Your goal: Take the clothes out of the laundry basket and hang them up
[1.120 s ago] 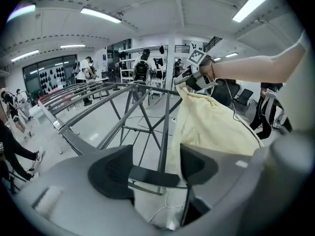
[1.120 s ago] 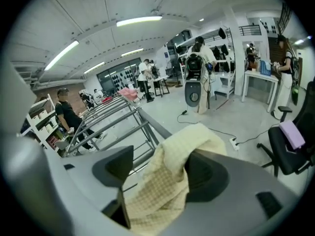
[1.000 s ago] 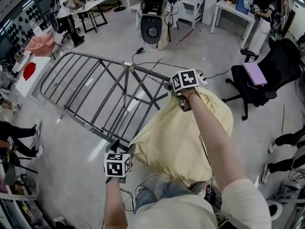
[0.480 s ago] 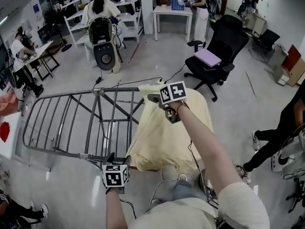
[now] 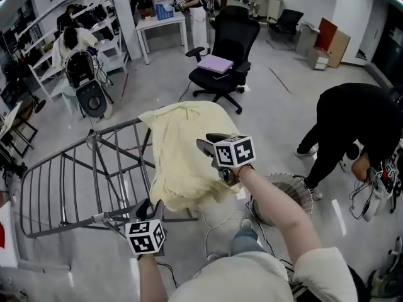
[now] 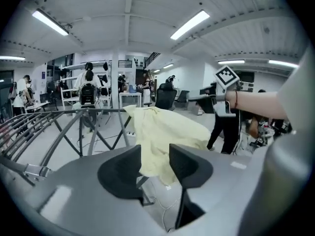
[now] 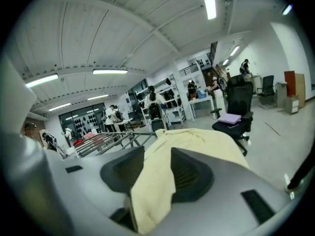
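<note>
The person wears a pale cream short-sleeved top [image 5: 252, 280] and blue jeans [image 5: 244, 241], with both forearms bare. A thin red band [image 6: 235, 100] circles the right wrist. The dark grey plastic left gripper [image 5: 146, 207] and the matching right gripper [image 5: 206, 145] each carry a white cube with black square markers [image 5: 234, 151]. The right gripper's black jaw pads [image 7: 189, 175] are ribbed.

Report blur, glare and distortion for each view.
Head view: sharp and evenly lit, room edges bowed by the wide lens, drying rack crisp. Left gripper view: fisheye circle, black corners, ceiling light blown out. Right gripper view: same vignette, near yellow garment soft.
</note>
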